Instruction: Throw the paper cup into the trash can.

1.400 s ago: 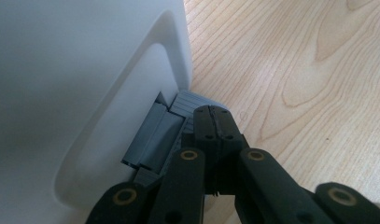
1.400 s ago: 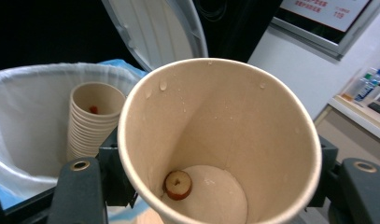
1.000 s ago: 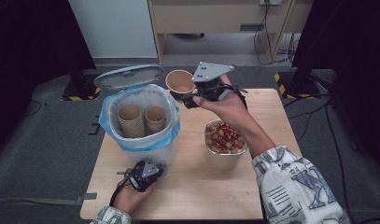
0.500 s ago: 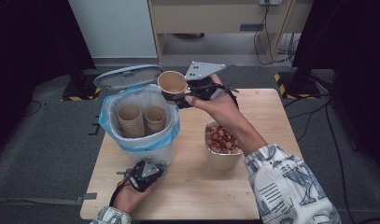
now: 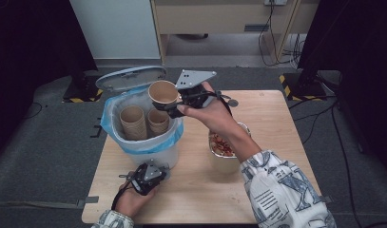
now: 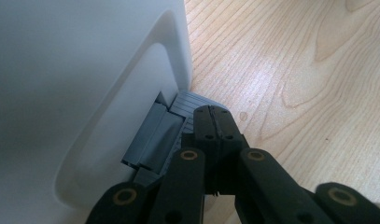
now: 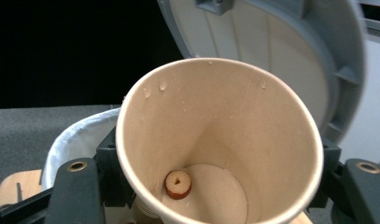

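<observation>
Right gripper: jaws clamped on a paper cup, one jaw on each side of the cup wall as seen in the right gripper view. The cup is tilted, mouth toward the camera; water drops cling to the inner wall, and one small red ring-shaped piece lies on the cup's bottom. The cup hangs above the far right rim of the bin. Directly below the jaws, inside the bin, two more paper cups stand upright side by side. Beyond the jaws stands the bin's grey lid, raised open. A blue-edged bag lines the bin.

Right hand: extended over the counter, patterned sleeve at the forearm. Under the forearm stands a container with red pieces in it.

Left gripper: jaws pressed together, nothing between them. In the left gripper view the tips rest on the grey pedal at the foot of the white bin wall. Left hand low at the near counter edge.

Surface: light wood counter. Room: grey floor, dark surroundings, cables to the right.
</observation>
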### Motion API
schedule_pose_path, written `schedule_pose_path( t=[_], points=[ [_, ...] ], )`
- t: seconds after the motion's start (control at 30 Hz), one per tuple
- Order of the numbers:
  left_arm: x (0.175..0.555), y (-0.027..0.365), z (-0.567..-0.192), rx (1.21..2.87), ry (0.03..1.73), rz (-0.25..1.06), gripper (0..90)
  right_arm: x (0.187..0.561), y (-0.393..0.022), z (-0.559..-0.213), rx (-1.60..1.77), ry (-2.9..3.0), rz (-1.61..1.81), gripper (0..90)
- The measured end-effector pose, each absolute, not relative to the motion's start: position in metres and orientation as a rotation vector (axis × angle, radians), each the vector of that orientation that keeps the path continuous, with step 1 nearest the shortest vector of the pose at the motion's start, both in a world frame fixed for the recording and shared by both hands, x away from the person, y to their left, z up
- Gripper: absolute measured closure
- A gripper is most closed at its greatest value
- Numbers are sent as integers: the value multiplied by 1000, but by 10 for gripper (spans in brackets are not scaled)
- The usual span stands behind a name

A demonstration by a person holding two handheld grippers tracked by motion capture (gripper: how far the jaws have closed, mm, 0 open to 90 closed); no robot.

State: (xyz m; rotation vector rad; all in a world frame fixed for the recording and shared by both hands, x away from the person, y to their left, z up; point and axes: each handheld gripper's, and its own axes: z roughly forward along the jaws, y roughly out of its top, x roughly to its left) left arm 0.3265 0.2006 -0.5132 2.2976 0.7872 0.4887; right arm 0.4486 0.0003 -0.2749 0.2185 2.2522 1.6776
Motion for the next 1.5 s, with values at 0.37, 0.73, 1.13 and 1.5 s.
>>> schedule_pose_path(
  t=[0.37,0.73,1.13,1.5],
  points=[
    [326,200,-513,2296,787,490,896,445,15,-287,214,2312,1681,301],
    [326,200,-513,2298,787,491,896,443,25,-297,195,2347,1667,290],
    [326,200,-513,2298,786,490,896,440,32,-300,189,2345,1699,165],
    [326,201,-513,2297,787,490,896,443,25,-302,246,2348,1681,165]
  ],
)
